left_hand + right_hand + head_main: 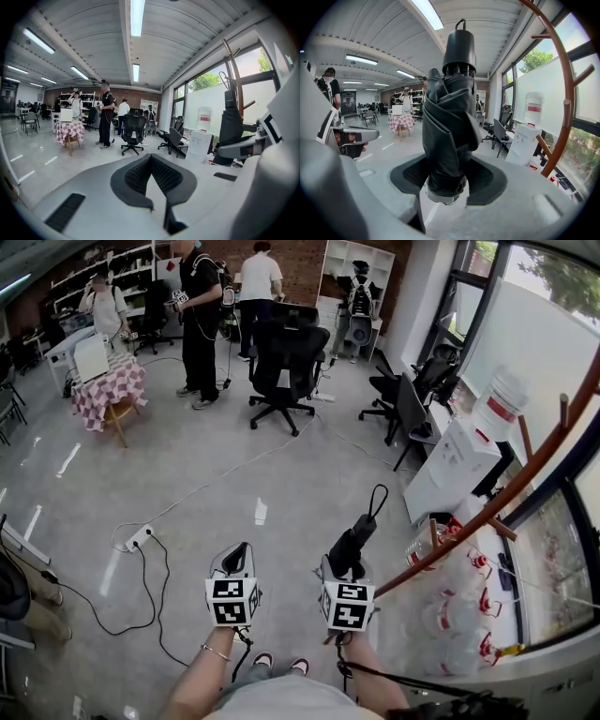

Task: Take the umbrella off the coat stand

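My right gripper (345,570) is shut on a folded black umbrella (356,535), which stands up out of the jaws with its strap loop at the top. In the right gripper view the umbrella (449,117) fills the space between the pads, its cap end pointing up. The reddish-brown coat stand (525,479) leans across the right side, and the umbrella hangs clear of its pegs. The stand's pole (565,93) curves past on the right. My left gripper (238,557) sits beside the right one with its pads (136,176) meeting at the tips and nothing between them.
A white water dispenser (461,463) and several water bottles (459,615) stand by the window at right. Ahead are black office chairs (286,367), standing people (200,320), and a checkered table (111,385). A power strip (139,537) and cables lie on the floor to the left.
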### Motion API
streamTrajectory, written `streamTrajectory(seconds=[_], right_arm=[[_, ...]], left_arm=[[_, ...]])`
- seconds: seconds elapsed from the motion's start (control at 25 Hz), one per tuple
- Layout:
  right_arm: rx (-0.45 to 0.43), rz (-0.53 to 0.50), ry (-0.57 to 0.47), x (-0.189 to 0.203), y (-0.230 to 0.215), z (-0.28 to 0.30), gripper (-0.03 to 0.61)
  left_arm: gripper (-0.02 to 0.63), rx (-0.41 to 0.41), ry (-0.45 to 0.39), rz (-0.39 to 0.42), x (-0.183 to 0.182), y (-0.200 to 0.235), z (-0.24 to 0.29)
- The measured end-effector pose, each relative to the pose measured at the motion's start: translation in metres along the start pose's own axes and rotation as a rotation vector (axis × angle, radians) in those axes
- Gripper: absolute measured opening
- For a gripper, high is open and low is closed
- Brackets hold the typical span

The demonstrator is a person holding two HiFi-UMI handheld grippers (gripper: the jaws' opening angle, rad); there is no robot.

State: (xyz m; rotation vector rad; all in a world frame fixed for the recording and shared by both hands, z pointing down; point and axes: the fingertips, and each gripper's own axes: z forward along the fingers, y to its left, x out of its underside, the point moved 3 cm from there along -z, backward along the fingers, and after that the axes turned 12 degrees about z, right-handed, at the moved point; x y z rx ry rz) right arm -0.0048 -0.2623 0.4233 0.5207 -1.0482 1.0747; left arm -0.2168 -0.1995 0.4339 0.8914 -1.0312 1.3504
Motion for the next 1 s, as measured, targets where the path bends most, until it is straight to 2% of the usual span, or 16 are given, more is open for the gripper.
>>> streamTrajectory(seconds=[1.0], right_arm=[[0.017,0.02,0.006,-0.001,-0.015,0.006,0.228]], left_arm=[[0.005,0.011,0.008,0.033,-0.007,-0.005,0.01]])
